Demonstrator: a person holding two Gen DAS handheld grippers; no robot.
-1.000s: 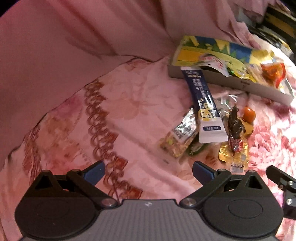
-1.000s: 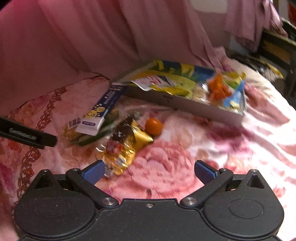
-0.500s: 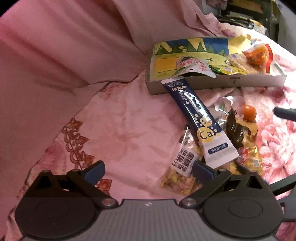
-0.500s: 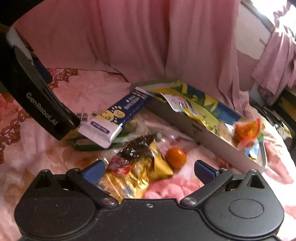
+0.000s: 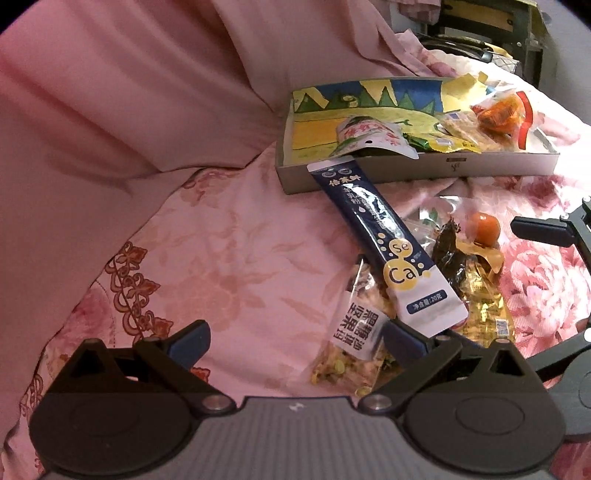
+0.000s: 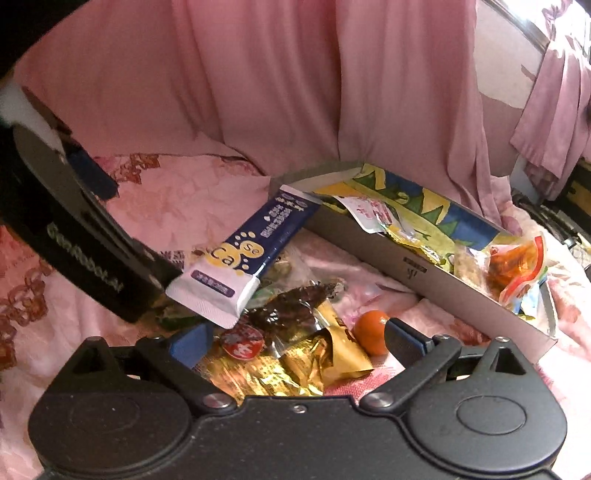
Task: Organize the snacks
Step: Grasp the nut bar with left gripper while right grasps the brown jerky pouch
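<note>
A pile of snacks lies on the pink floral bedspread (image 5: 240, 258): a long blue and white sachet (image 5: 384, 243) (image 6: 255, 254), a clear nut packet (image 5: 354, 343), a gold wrapper (image 6: 295, 365) with a dark packet (image 6: 291, 306) on it, and a small orange fruit (image 5: 484, 229) (image 6: 371, 328). Behind them sits a shallow cardboard box (image 5: 417, 166) (image 6: 406, 266) holding several snacks. My left gripper (image 5: 295, 339) is open, its right finger under the sachet's end. My right gripper (image 6: 295, 341) is open, straddling the gold wrapper and the fruit.
Pink curtain fabric (image 6: 280, 92) hangs behind the bed. Dark furniture (image 5: 491, 26) stands beyond the bed at the far right. The left gripper's black body (image 6: 77, 236) fills the left side of the right wrist view.
Both grippers have moved in close to the snack pile. The right one now has the gold wrapper and fruit between its fingers; the left one has reached the sachet's near end.
</note>
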